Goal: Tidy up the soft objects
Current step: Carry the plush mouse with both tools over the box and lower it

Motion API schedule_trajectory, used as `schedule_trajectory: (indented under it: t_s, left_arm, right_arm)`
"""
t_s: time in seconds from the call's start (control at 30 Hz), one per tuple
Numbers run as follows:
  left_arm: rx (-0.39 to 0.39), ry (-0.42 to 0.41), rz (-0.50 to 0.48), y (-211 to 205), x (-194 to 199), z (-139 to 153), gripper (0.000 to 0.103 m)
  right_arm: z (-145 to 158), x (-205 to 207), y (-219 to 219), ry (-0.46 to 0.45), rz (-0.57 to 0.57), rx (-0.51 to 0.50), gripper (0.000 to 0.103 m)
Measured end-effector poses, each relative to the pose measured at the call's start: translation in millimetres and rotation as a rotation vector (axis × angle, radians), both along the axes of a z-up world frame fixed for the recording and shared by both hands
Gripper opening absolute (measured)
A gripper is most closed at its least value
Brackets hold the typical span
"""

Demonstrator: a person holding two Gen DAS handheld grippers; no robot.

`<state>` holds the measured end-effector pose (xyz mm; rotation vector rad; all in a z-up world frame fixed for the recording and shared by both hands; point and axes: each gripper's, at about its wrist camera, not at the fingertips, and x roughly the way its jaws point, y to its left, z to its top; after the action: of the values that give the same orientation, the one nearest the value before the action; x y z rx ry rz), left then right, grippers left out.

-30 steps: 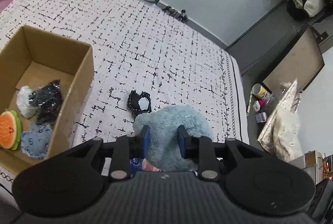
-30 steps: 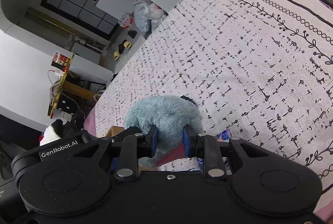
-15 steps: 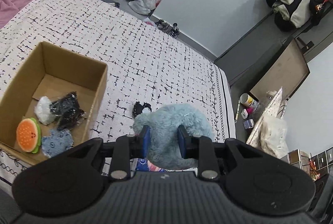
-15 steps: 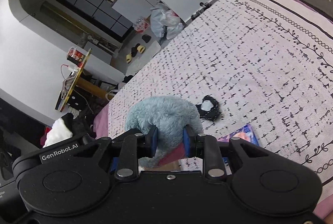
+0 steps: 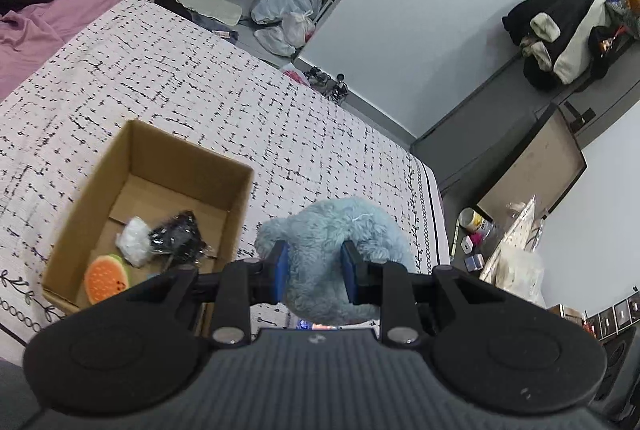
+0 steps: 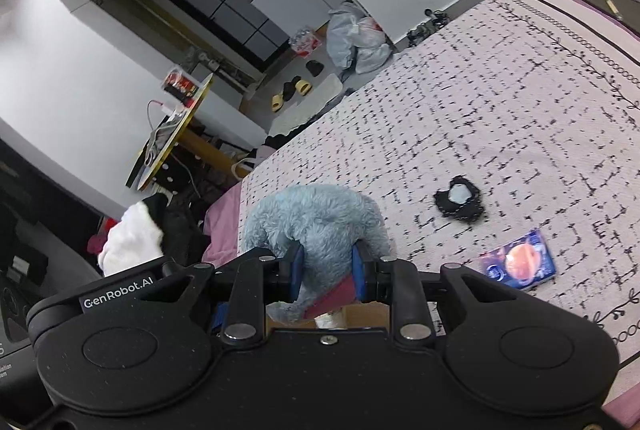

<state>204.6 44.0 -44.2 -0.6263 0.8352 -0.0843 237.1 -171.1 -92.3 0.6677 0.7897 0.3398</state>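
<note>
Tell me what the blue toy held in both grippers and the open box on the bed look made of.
Blue toy: plush fabric, by its long fuzzy matte pile.
Open box: likely corrugated cardboard, by its plain brown matte walls and folded bottom flaps.

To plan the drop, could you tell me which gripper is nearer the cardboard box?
Left, probably: the cardboard box sits just left of the left gripper; from the right gripper only a sliver shows beneath the blue plush.
</note>
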Motion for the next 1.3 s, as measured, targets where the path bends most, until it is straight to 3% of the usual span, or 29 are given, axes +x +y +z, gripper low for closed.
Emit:
schedule_trajectory:
  t_s: [0.63, 1.03, 1.3]
  left_arm:
    - [-0.036, 0.024, 0.096, 82, 3, -19, 0.027]
    - [-0.079, 0.082, 0.147, 117, 33, -50, 0.027]
    - [-0.066, 0.114, 0.158, 125, 51, -66, 0.027]
  right_arm:
    - [-4, 23, 78, 0.004, 0.108, -0.028, 0.025]
    - [-27, 56, 112, 0.056, 0.139, -0.042, 0.025]
    - [-42, 73, 122, 0.096, 0.142, -0.03, 0.028]
